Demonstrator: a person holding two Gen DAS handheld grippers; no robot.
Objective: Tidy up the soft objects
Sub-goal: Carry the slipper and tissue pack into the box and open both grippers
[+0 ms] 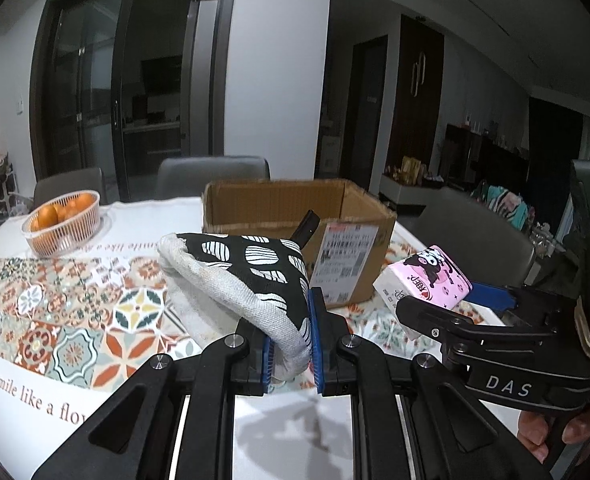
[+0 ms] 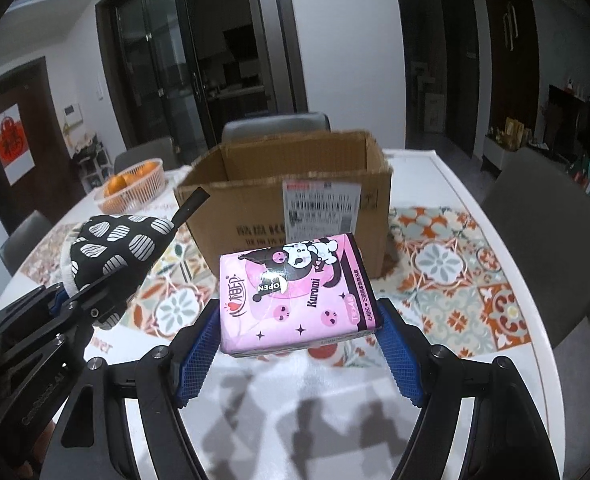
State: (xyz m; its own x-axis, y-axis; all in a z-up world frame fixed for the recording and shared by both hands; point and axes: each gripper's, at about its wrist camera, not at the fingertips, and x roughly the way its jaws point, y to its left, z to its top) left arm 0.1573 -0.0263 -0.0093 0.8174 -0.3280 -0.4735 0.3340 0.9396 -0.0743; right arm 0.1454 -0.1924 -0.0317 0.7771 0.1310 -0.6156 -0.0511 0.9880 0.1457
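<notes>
Left wrist view showed my left gripper (image 1: 291, 338) clenched on the cuff end of an oven mitt (image 1: 251, 276), its blue ribbed pads (image 1: 315, 332) pressed into the cloth from both sides. The mitt rose from the pads toward 11 o'clock, held clear above the table (image 1: 279, 424), with a black hanging loop at its far tip. At 3 o'clock my right gripper (image 1: 435, 312) carried a pink tissue pack (image 1: 431, 280).

In the right wrist view, the tissue pack (image 2: 299, 296) sat squarely between the right gripper's (image 2: 299, 344) blue pads (image 2: 399, 360), grasped by its two short sides and lifted off the tabletop. The mitt (image 2: 111, 256) and the left gripper (image 2: 83, 304) lay at 9 o'clock.

Beyond both held items, at 12 o'clock, stood an open cardboard box (image 2: 287, 200) with a shipping label on its near wall; I could not see anything inside it. At 10 o'clock a white wire-mesh basket (image 2: 135, 188) held oranges (image 2: 119, 184).

The mitt was woven cloth, black with white striped ovals on one face and pale grey on the other. The pack was glossy plastic wrap, a soft rectangular block printed with a Kuromi cartoon. A tile-patterned table runner (image 2: 447, 280) lay across the glossy white table.
</notes>
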